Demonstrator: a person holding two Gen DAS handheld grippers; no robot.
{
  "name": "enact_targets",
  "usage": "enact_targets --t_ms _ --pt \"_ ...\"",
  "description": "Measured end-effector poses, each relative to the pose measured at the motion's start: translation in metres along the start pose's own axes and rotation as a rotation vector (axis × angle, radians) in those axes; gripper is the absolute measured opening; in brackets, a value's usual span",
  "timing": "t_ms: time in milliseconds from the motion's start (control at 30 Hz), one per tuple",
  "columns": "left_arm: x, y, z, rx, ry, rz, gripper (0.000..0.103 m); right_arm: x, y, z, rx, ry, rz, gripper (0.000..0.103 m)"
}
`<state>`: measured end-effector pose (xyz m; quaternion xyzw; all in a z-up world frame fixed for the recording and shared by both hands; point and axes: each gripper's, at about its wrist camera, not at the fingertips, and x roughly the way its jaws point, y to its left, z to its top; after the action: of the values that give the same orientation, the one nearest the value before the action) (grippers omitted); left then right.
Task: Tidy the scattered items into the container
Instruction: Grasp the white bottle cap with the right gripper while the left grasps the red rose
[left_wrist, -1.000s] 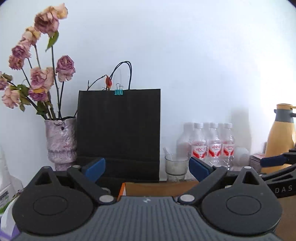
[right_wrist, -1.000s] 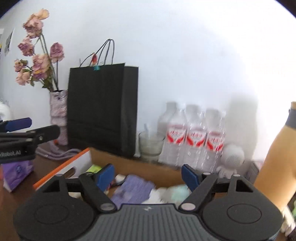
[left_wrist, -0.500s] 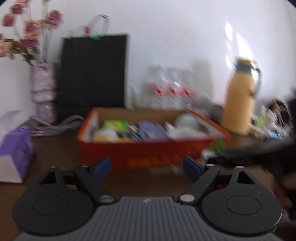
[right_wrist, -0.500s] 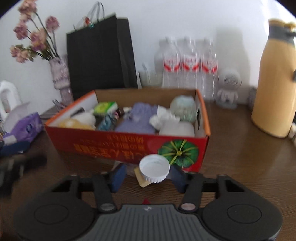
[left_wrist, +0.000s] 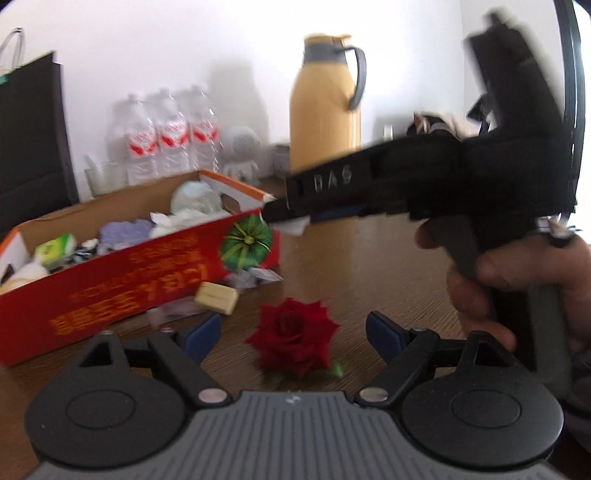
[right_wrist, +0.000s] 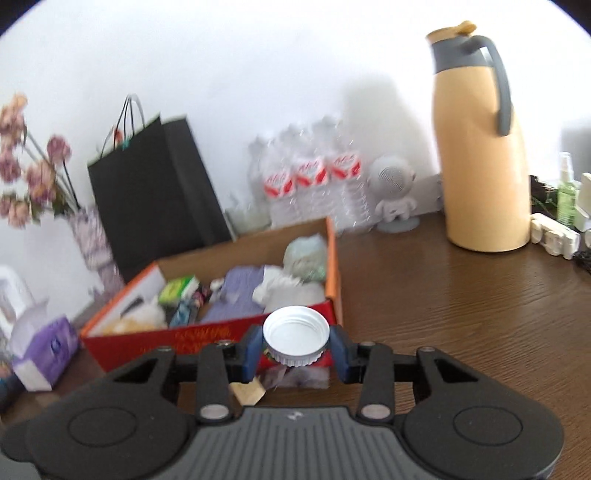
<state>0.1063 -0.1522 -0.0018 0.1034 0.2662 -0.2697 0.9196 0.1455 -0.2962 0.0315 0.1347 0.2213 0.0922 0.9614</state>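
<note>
My left black plastic gripper (left_wrist: 293, 334) has blue rubber pads (left_wrist: 202, 334), ribbed grey housing, two round black discs and silver pivot screws. My right black gripper (right_wrist: 295, 347) is built the same, with blue pads (right_wrist: 251, 349). Seen from the left camera, its side carries raised letters "DAS", and a hand (left_wrist: 517, 273) wears a ring.

Left view: looks past my left fingers, tilted down at the near tabletop (left_wrist: 369, 266), close and low.
Right view: looks along my right fingers toward the far wall.
Shared: red box (left_wrist: 122, 273) (right_wrist: 207, 328), yellow jug (left_wrist: 325, 103) (right_wrist: 480, 147) (both blurred).
</note>
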Motion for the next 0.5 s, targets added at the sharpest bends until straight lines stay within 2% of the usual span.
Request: enact_targets --t_ms 33,100,133,167,333,500 --pt "0.009 -0.003 0.002 0.0 0.029 0.012 0.085 -0.001 -0.002 -0.001 0.004 -0.018 -0.004 0.038" --pt "0.02 -0.004 0.003 -0.018 0.073 0.018 0.07 -0.002 -0.002 0.0 0.004 -0.03 -0.019 0.038" --pt "0.023 -0.003 0.003 -0.032 0.086 0.011 0.047 -0.002 -0.002 0.0 -0.001 -0.035 -0.023 0.038" --pt "0.023 -0.002 0.002 -0.044 0.094 0.005 0.042 -0.003 -0.002 0.0 -0.005 -0.043 -0.025 0.038" --pt "0.012 0.009 -0.002 -0.107 0.089 0.06 0.037 0.0 -0.007 0.001 0.004 -0.025 -0.042 0.038" --pt "-0.021 0.045 0.006 -0.204 0.03 0.122 0.037 0.005 -0.004 -0.004 -0.019 -0.002 -0.046 0.038"
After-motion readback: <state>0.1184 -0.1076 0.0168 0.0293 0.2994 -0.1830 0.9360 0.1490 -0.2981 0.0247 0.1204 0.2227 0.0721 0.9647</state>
